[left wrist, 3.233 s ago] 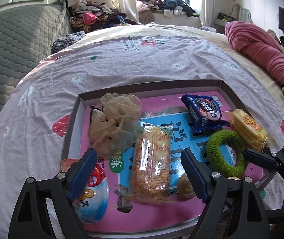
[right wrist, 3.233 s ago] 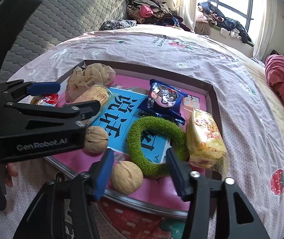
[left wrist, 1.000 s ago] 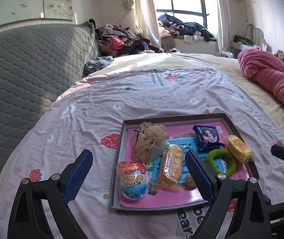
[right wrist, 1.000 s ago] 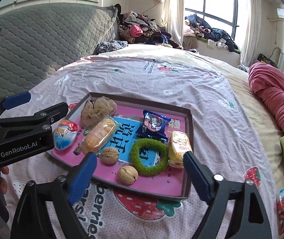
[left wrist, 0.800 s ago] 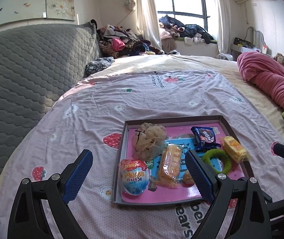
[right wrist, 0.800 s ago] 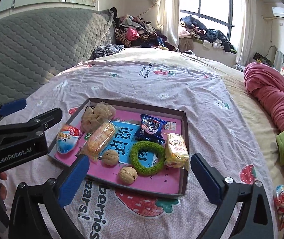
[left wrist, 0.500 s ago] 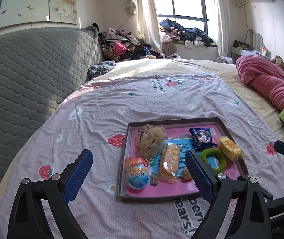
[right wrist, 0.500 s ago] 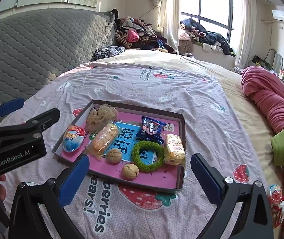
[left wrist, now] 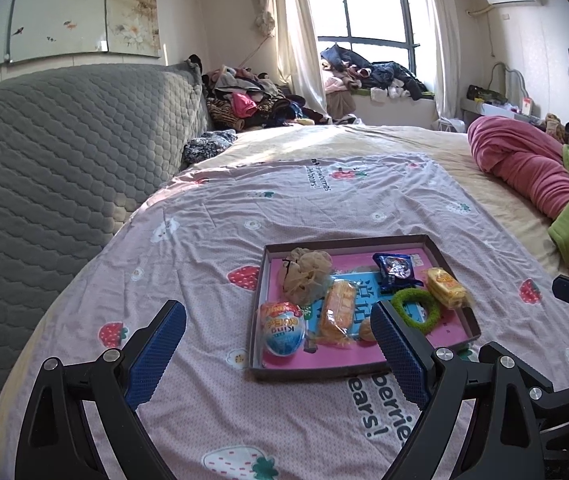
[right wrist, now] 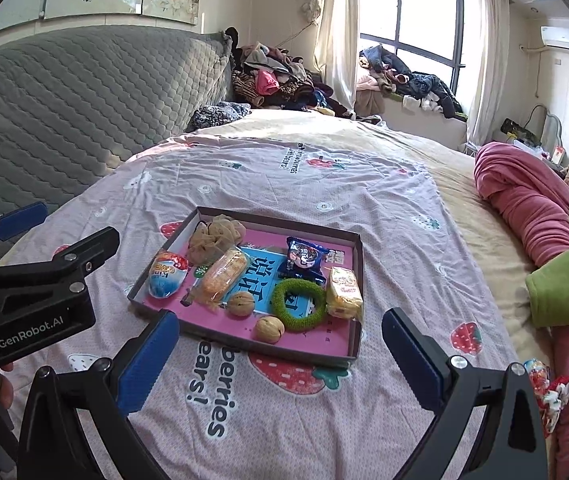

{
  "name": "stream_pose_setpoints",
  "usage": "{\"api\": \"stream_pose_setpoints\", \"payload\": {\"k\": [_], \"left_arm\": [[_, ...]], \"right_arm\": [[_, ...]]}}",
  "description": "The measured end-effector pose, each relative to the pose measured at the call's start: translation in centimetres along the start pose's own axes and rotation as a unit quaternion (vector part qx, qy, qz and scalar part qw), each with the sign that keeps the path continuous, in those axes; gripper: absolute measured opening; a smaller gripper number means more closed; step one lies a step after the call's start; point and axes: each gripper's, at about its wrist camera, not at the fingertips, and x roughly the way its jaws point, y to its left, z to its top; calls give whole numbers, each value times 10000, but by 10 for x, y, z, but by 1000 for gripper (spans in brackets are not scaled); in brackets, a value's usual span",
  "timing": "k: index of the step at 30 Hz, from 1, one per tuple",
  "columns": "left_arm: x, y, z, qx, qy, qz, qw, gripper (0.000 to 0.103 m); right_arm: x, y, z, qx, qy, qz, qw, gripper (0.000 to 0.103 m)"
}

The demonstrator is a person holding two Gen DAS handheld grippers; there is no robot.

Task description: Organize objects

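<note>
The left hand-held gripper (left wrist: pixel 280 344) has its two blue-padded fingers (left wrist: pixel 156 350) spread wide apart and holds nothing. The right hand-held gripper (right wrist: pixel 280 354) is also spread wide, with nothing between its fingers (right wrist: pixel 146 360). The two sit side by side, both pointing forward

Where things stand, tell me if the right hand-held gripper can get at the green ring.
Probably yes. The right hand-held gripper is open and empty, and the green ring lies uncovered in the tray, though a walnut sits close beside it.
</note>
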Motion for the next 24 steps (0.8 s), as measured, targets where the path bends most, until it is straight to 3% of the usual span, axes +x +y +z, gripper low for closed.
{"api": "stream_pose_setpoints", "payload": {"k": [24], "left_arm": [[-43,16,-69,-140,199,-17,9997,94]], "right_arm": [[-33,7,-58,178,184,-44,9997,102]]}}
